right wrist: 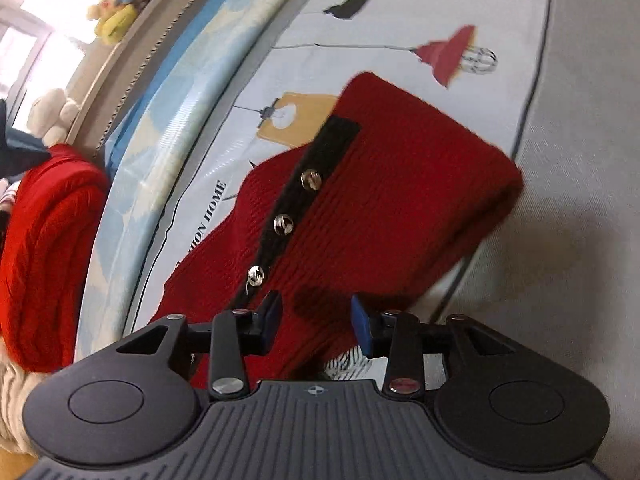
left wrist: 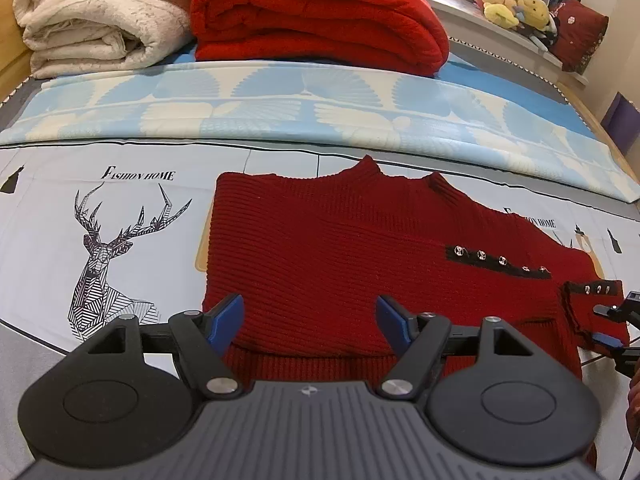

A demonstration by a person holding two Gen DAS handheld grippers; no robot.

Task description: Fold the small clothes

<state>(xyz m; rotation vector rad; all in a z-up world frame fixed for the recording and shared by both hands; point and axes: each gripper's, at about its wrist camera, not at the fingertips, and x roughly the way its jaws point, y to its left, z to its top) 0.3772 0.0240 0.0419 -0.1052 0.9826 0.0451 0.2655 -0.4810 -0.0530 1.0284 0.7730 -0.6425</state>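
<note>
A dark red knit sweater [left wrist: 360, 248] lies flat on the printed bed sheet [left wrist: 120, 208], collar away from me, its left side folded in. A black strip with metal studs [left wrist: 500, 262] runs along its right shoulder. My left gripper [left wrist: 310, 316] is open, hovering over the sweater's lower hem. My right gripper [right wrist: 316, 322] is open with the sweater's right sleeve [right wrist: 384, 208] between its blue pads; the sleeve is lifted and blurred. The right gripper also shows at the far right of the left wrist view [left wrist: 614, 326] at the sleeve cuff [left wrist: 596, 308].
A folded red blanket [left wrist: 320, 12] and a folded cream blanket [left wrist: 96, 20] sit at the head of the bed, behind a blue patterned sheet [left wrist: 280, 108]. Plush toys [left wrist: 512, 4] line a window ledge. The grey bed edge [right wrist: 560, 240] lies to the right.
</note>
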